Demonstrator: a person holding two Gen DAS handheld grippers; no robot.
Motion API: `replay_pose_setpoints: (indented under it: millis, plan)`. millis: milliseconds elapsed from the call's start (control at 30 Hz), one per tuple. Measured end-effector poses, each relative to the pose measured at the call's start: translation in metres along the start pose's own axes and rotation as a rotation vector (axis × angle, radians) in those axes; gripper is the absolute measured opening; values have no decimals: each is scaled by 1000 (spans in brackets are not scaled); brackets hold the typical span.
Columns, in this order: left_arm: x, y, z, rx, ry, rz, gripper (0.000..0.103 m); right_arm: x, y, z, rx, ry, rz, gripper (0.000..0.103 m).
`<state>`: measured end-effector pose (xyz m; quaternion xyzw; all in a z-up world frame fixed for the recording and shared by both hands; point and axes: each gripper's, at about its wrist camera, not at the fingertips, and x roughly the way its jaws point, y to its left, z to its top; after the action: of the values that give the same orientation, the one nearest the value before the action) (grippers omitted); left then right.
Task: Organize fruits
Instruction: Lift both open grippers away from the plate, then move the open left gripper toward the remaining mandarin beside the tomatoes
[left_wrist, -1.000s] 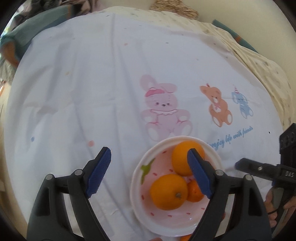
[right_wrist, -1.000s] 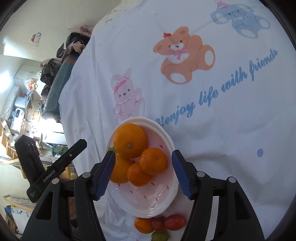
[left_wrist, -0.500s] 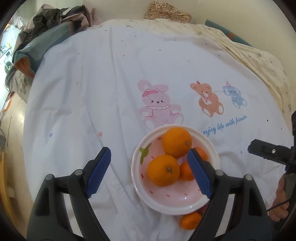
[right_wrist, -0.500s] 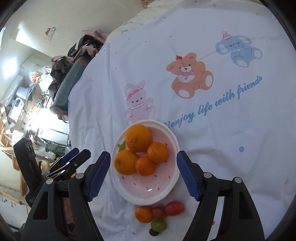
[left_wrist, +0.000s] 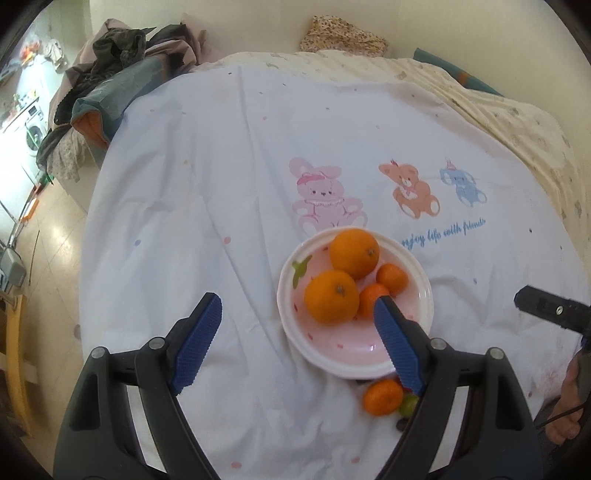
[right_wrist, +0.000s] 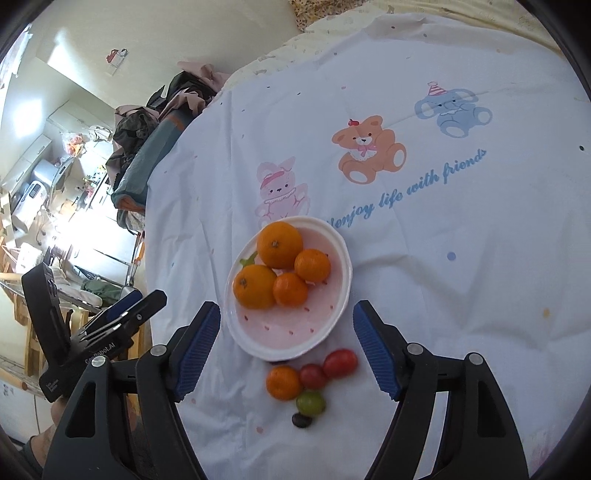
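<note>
A glossy glazed bowl (right_wrist: 341, 280) is sitting on matt, creased printed cloth (right_wrist: 443, 258); ribbed blue pads (right_wrist: 375, 349) are looking rubbery.

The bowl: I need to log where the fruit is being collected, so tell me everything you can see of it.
The bowl is shallow and round, glossy like ceramic, with a white rim and a pink inside dotted with small red marks and one green leaf shape. It sits upright on the white printed cloth, just below the pink rabbit print. Four orange fruits lie clustered in its far half; the near half is bare. More small fruits lie on the cloth just beyond its near rim. Neither gripper touches it.
</note>
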<state>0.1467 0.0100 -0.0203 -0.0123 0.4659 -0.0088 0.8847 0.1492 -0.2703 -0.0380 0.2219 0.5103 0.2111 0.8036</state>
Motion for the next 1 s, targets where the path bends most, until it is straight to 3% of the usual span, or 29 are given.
replay_pose_setpoints:
  millis: [667,867,1000]
  plan:
    - [-26,-5,-66,6,52,8,82,-39,-9,-68,51,-21,-63,77]
    - [3,-12,-83,113,223,52,82,-42,-17,-69,98,-37,-87,77]
    - [15,-18,-97,163,302,34,82,-49,-20,-67,111,-71,-97,77]
